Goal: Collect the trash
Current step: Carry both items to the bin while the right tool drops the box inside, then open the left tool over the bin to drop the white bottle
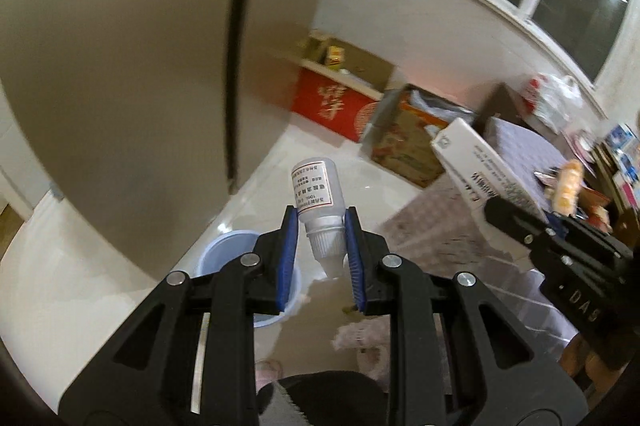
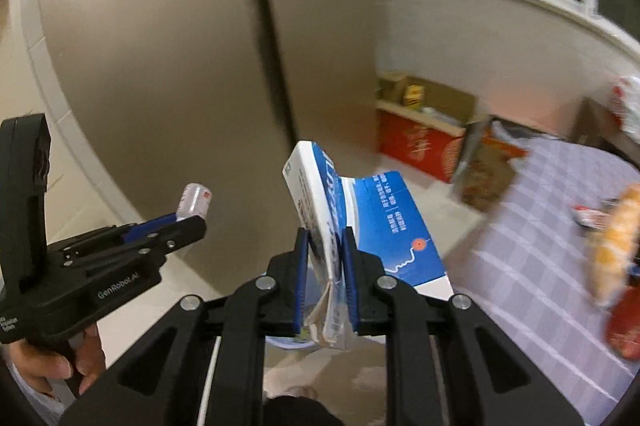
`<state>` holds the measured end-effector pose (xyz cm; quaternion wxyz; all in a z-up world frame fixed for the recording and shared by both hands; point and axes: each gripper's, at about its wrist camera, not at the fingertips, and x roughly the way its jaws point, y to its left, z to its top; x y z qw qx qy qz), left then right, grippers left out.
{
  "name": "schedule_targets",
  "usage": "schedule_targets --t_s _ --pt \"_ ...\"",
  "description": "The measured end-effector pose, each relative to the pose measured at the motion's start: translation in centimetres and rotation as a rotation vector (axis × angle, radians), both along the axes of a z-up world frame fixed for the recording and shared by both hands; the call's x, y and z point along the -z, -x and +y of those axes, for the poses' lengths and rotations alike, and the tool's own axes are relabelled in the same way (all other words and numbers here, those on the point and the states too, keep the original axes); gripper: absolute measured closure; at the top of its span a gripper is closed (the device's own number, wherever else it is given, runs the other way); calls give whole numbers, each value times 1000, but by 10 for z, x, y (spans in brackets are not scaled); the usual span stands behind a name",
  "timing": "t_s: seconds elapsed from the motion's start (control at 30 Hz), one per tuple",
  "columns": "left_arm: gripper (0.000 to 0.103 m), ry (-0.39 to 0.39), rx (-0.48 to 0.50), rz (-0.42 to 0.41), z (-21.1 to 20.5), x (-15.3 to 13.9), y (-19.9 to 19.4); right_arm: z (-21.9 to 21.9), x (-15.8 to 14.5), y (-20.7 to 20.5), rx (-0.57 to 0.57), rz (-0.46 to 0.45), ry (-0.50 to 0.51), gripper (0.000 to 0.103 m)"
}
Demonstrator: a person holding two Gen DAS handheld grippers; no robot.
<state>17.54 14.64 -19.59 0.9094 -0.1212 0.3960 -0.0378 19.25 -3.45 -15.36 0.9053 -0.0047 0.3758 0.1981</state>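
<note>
I have both grippers loaded and held over the floor beside the refrigerator [image 1: 120, 66]: the left gripper [image 1: 321, 226] pinches a small white dropper bottle [image 1: 316, 192] at its ribbed cap end, label end pointing away from me, and the right gripper [image 2: 325, 246] is clamped flat on the lower edge of a blue-and-white carton [image 2: 360, 218], whose open flap hangs out to the right. The pale blue bin [image 1: 236, 246] sits on the tiles just below and left of the left jaws, partly hidden behind the fingers (in the right wrist view only a sliver of its rim shows beneath the carton). I judge the step in hand to be the drop, so I want each item centred over the bin mouth before I let go. The bottle is light and round, so I would lower it close to the rim so it cannot bounce out; the carton is wide and floppy, so I would tip it end-first, then open the jaws, one hand at a time to keep the grippers from colliding. Counting: two grippers, one bottle, one carton, one bin, and one checked tablecloth [image 2: 540, 226] to the right with a bread-like item [image 2: 612, 246] on it, too blurred to name.
</note>
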Motion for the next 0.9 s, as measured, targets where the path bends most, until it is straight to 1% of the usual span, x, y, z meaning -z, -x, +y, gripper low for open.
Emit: schedule_targets --t_s 0.07,0.17,0.2,0.23,0.27,0.3,0.4,0.47,0.53,0.73,0.9 --pt "79 -11 -37 26 18 12 -5 20 11 -11 -35 26 -1 86" --pt "79 -24 -91 67 41 29 -10 48 32 -26 -83 44 -39 83" --pt "79 -27 -104 81 47 35 -13 56 40 -32 -93 44 -40 72" --pt "79 -30 -119 100 54 42 -15 64 48 -37 -98 48 -25 52" --pt "79 -32 -127 115 58 46 -17 66 53 -39 -94 52 -12 45" --pt "79 -32 -131 128 61 51 -19 70 59 -42 -89 62 2 45" --pt "79 -37 -132 157 65 63 -25 77 74 -39 -90 89 0 45" --pt "79 -28 -122 175 63 69 -29 77 78 -41 -75 102 2 42" --pt "79 -22 -109 186 62 74 -31 74 79 -39 -63 102 10 36" --pt "79 -15 -74 205 50 80 -35 60 82 -36 -7 89 24 31" --pt "79 -19 -65 206 49 79 -38 54 82 -33 11 83 10 29"
